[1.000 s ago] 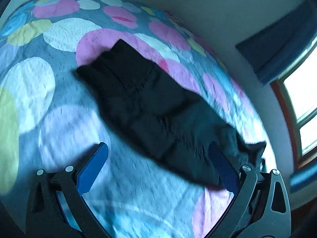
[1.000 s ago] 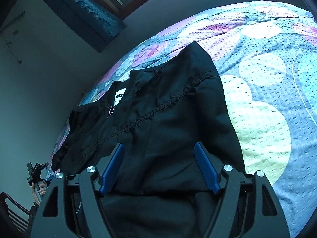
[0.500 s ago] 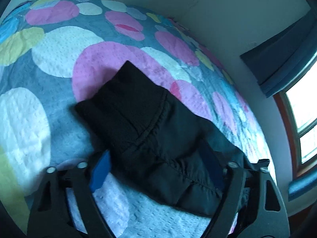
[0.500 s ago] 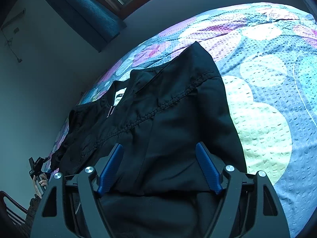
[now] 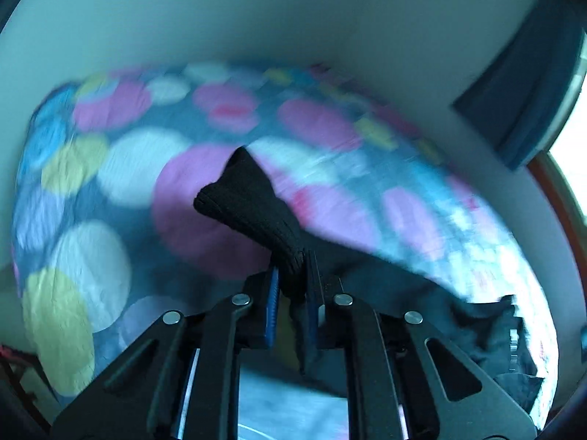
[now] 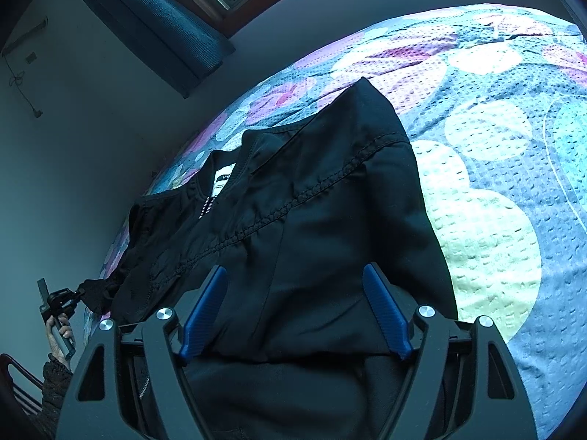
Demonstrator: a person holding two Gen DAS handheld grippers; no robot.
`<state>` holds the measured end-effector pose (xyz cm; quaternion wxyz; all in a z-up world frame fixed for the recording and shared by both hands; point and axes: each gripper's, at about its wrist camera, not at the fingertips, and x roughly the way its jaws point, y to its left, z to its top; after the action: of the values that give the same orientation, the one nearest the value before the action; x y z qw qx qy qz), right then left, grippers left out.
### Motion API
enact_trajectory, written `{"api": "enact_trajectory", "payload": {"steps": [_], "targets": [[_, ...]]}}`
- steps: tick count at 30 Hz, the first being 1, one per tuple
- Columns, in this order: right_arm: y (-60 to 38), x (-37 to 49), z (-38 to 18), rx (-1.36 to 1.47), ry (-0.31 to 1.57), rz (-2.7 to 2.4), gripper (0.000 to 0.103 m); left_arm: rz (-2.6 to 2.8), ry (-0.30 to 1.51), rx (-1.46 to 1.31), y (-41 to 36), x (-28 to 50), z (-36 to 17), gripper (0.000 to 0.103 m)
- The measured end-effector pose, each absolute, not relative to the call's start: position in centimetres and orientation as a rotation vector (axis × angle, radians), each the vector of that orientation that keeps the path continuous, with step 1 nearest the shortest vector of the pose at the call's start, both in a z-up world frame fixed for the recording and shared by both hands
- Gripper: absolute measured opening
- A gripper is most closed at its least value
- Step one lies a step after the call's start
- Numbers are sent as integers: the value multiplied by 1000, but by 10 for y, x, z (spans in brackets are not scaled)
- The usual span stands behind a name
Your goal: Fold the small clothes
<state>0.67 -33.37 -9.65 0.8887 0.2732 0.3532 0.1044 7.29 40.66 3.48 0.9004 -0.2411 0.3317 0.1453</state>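
Observation:
A black zip jacket [image 6: 312, 201] lies spread on the bedspread with coloured dots [image 6: 495, 154], collar and white label toward the wall. In the left wrist view my left gripper [image 5: 291, 275] is shut on the ribbed sleeve cuff [image 5: 249, 205], which stands up off the bedspread [image 5: 110, 168]. The right wrist view shows the same left gripper [image 6: 60, 302] small at the far left, a hand [image 6: 60, 333] on its handle, the sleeve stretched toward it. My right gripper [image 6: 297, 293] is open low over the jacket's body, and the fabric lies flat between its blue pads [image 6: 385, 315].
A plain wall runs along the bed's far side [image 6: 110, 128]. A window with a blue curtain [image 6: 165, 22] sits above it. A dark chair back [image 6: 14, 374] shows at the lower left beside the bed.
My left gripper has shut on the sleeve cuff and risen with it, lifting the sleeve off the bed. The right gripper and the jacket's body have stayed put.

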Motion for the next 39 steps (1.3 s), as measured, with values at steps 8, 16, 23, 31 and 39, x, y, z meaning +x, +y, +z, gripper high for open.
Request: {"api": "enact_trajectory", "payload": {"steps": [8,16,23,31,39], "targets": [[-336,4,-96,584,724,226,76,-5,547,-355,265,76,145,11],[-342,0,-96,618,709,242,76,-346,575,-143,54,75,145,11],[-343,-4,-96,642,701,255,76,-474,787,25,-95,80,19,12],[-345,-6,-95,654,696,273,79,-546,766,131,-119,46,17,49],[-363,-21,-88,795,645,303,79,-470,693,39,-23,18,47,66]]}}
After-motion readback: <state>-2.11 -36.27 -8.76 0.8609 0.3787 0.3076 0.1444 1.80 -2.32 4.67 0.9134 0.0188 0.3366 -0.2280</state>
